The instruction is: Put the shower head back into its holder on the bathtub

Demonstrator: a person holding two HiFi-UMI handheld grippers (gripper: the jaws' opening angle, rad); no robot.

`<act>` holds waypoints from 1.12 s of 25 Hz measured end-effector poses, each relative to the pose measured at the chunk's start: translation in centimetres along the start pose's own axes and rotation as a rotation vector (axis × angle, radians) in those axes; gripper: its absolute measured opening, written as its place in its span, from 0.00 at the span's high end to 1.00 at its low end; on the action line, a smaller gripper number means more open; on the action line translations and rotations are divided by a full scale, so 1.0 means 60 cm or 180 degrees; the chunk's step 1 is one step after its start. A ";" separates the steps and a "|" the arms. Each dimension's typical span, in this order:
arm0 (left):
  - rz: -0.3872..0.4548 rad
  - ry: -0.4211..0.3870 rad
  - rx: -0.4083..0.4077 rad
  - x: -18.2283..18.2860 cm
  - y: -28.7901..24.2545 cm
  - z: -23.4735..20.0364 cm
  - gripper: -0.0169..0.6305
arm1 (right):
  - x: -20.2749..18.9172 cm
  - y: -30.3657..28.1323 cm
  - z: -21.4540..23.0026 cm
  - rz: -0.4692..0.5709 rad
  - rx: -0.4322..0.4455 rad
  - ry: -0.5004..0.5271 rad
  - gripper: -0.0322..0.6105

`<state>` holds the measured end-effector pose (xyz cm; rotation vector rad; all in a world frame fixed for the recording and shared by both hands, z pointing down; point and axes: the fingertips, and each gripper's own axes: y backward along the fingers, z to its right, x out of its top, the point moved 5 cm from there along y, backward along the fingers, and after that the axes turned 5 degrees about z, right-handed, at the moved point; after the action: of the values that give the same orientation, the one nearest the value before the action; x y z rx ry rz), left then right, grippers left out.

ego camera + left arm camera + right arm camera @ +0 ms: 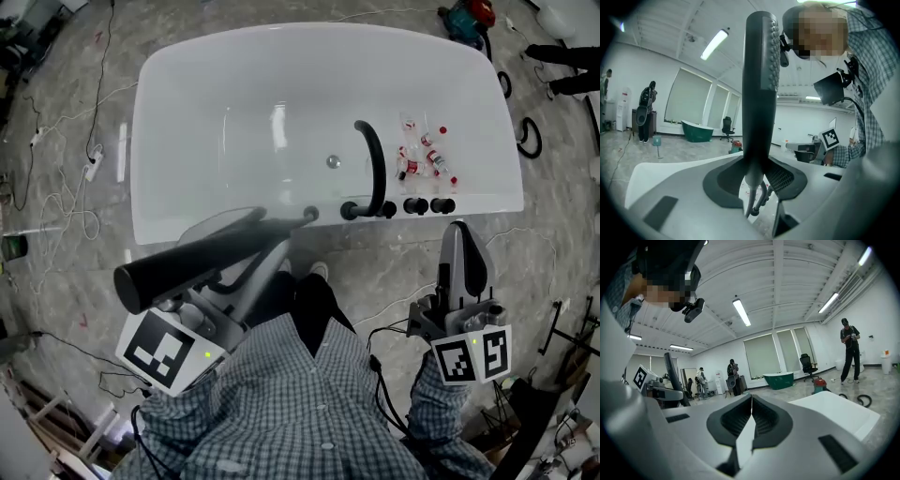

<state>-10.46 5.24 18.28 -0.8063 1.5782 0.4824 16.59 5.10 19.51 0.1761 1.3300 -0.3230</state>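
The black shower head (187, 258) lies slantwise in front of the white bathtub (234, 103), its thick end toward me. My left gripper (246, 246) is shut on its handle. In the left gripper view the shower head (761, 89) stands upright between the pads of my left gripper (757, 171), and its hose (757, 201) hangs below. On the tub's near rim sits a black fitting (352, 211) beside the curved black spout (373, 164). My right gripper (464, 251) hovers before the rim, right of the knobs, shut with nothing in it; its pads meet (751, 413).
Two black knobs (428, 205) stand on the rim right of the spout. Several small bottles (424, 155) lie on the tub's right ledge. Cables (66, 187) trail over the floor at the left. People stand far off in the room (849, 350).
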 end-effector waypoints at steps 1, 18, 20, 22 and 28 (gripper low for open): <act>-0.0034 0.0014 0.0001 -0.012 -0.001 0.000 0.76 | -0.002 -0.001 0.001 -0.0005 0.0004 0.0006 0.93; -0.0296 0.0066 -0.0060 -0.121 -0.059 -0.036 0.76 | -0.065 -0.034 0.012 -0.0254 -0.0019 0.0044 0.92; -0.0324 -0.0035 -0.0091 -0.137 -0.062 -0.038 0.76 | -0.073 -0.037 0.012 -0.0283 -0.0016 0.0055 0.93; -0.0344 -0.0125 -0.0121 -0.153 -0.066 -0.041 0.76 | -0.082 -0.041 0.012 -0.0323 -0.0013 0.0056 0.93; -0.0383 -0.0193 -0.0236 -0.197 -0.080 -0.046 0.76 | -0.108 -0.052 0.020 -0.0416 -0.0027 0.0033 0.93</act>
<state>-8.61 2.70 30.96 -0.9292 1.4535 0.4759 15.34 2.65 26.27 0.0837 1.3558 -0.4271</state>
